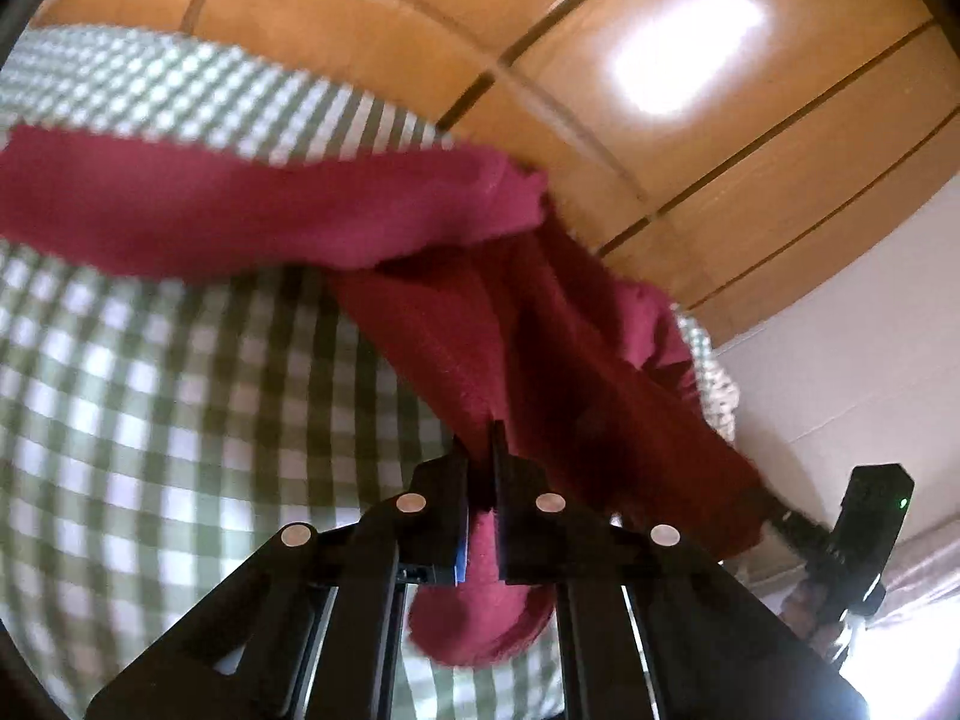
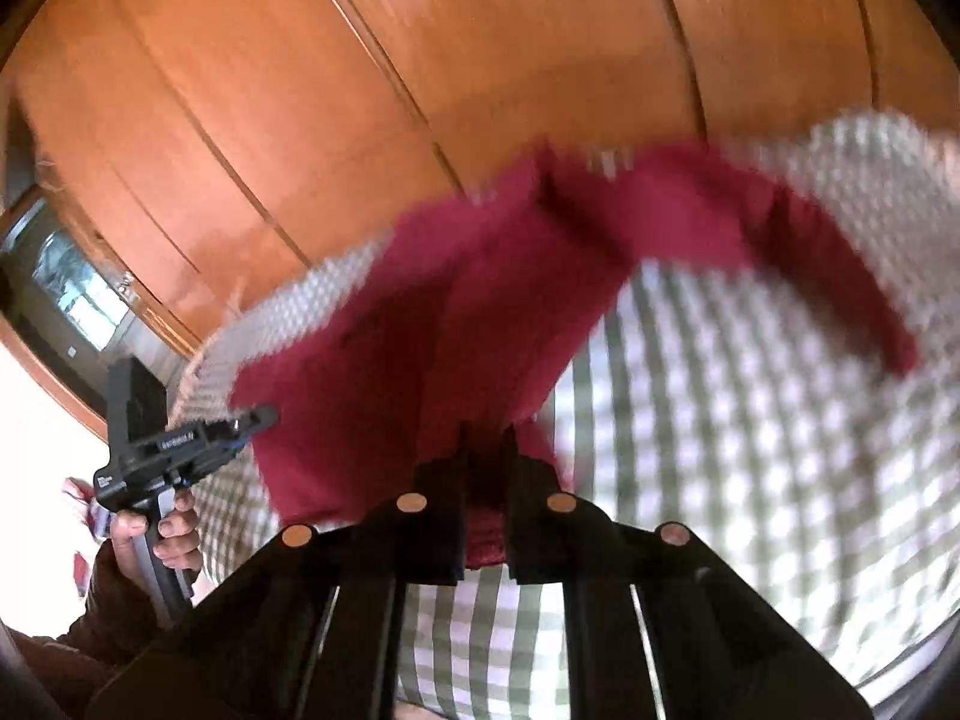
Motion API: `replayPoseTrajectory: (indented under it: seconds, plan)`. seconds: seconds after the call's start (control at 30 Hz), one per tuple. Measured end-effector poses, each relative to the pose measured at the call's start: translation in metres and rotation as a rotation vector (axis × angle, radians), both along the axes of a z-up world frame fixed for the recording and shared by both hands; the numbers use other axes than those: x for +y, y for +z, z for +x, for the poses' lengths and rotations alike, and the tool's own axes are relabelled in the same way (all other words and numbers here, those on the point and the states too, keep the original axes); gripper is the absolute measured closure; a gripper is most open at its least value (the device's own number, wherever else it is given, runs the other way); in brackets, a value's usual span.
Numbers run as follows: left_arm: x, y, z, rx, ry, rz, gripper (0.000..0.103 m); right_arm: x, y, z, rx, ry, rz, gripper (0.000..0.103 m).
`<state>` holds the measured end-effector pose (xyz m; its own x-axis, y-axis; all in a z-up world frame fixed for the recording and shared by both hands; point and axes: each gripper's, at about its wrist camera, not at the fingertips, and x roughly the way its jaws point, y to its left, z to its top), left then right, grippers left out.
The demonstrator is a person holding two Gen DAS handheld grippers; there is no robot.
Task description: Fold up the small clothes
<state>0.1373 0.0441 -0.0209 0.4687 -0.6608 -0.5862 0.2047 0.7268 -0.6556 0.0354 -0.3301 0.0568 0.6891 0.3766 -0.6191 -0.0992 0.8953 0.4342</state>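
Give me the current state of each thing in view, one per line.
Red garment: lifted, stretched between both grippers, one part trailing on the cloth.
Left gripper: jaws shut on the garment.
Right gripper: jaws shut on the garment.
Checked cloth: spread flat underneath.

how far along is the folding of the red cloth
Early. Done: both grippers have pinched the red cloth. In hand: the left gripper and the right gripper each hold an edge, lifting it over the checked sheet. Left: no finished fold shows; it hangs loose and must be laid down and folded.
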Motion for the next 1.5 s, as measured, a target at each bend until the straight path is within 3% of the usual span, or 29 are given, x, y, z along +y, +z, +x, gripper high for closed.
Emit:
replayPoseTrajectory:
  seconds: [0.1,0.23,0.3,0.43,0.47,0.57,0.6,0.67,0.73,0.77,0.8,0.83,1.0,1.13,1.27,1.33,1.5]
  plan:
    - [0.028,0.026,-0.013,-0.019,0.010,-0.021,0.098,-0.017,0.033,-0.022,-0.078,-0.028,-0.024,0.096]
    - [0.070,0.038,-0.033,0.011,0.040,0.028,0.098,-0.045,0.027,-0.045,-0.038,-0.083,-0.061,0.096]
    - [0.076,0.028,-0.042,0.046,0.051,0.085,0.098,-0.055,-0.003,-0.054,0.075,-0.100,-0.107,0.096]
    - [0.078,-0.020,-0.060,0.168,0.048,0.193,0.098,-0.065,-0.079,-0.073,0.312,-0.112,-0.144,0.097]
    - [0.079,-0.032,-0.064,0.195,0.050,0.214,0.098,-0.064,-0.097,-0.079,0.368,-0.131,-0.160,0.103]
    - [0.072,-0.056,-0.073,0.241,0.075,0.294,0.098,-0.064,-0.122,-0.086,0.448,-0.161,-0.156,0.103]
    - [0.074,-0.060,-0.073,0.254,0.096,0.285,0.094,-0.066,-0.120,-0.087,0.450,-0.172,-0.150,0.102]
    - [0.086,-0.059,-0.071,0.251,0.142,0.272,0.075,-0.066,-0.110,-0.084,0.420,-0.186,-0.150,0.100]
    - [0.101,-0.051,-0.069,0.215,0.208,0.271,0.051,-0.066,-0.100,-0.078,0.374,-0.189,-0.169,0.094]
    - [0.111,-0.047,-0.066,0.195,0.244,0.270,0.049,-0.062,-0.094,-0.073,0.347,-0.190,-0.184,0.089]
    - [0.126,-0.040,-0.062,0.173,0.297,0.275,0.049,-0.053,-0.087,-0.070,0.308,-0.184,-0.201,0.068]
    - [0.134,-0.038,-0.059,0.165,0.324,0.284,0.049,-0.048,-0.081,-0.064,0.271,-0.172,-0.215,0.054]
    - [0.186,-0.027,-0.030,0.139,0.502,0.330,0.049,0.017,-0.081,-0.027,0.199,-0.024,-0.209,0.045]
    - [0.218,-0.025,-0.002,0.117,0.597,0.384,0.049,0.072,-0.107,-0.007,0.239,0.092,-0.186,0.042]
    - [0.242,-0.028,0.036,0.117,0.640,0.468,0.049,0.108,-0.123,0.001,0.275,0.129,-0.171,0.040]
    - [0.250,-0.034,0.065,0.132,0.641,0.529,0.049,0.114,-0.131,0.008,0.273,0.127,-0.186,0.034]
    - [0.256,-0.045,0.119,0.166,0.604,0.576,0.049,0.116,-0.143,0.020,0.286,0.123,-0.194,0.029]
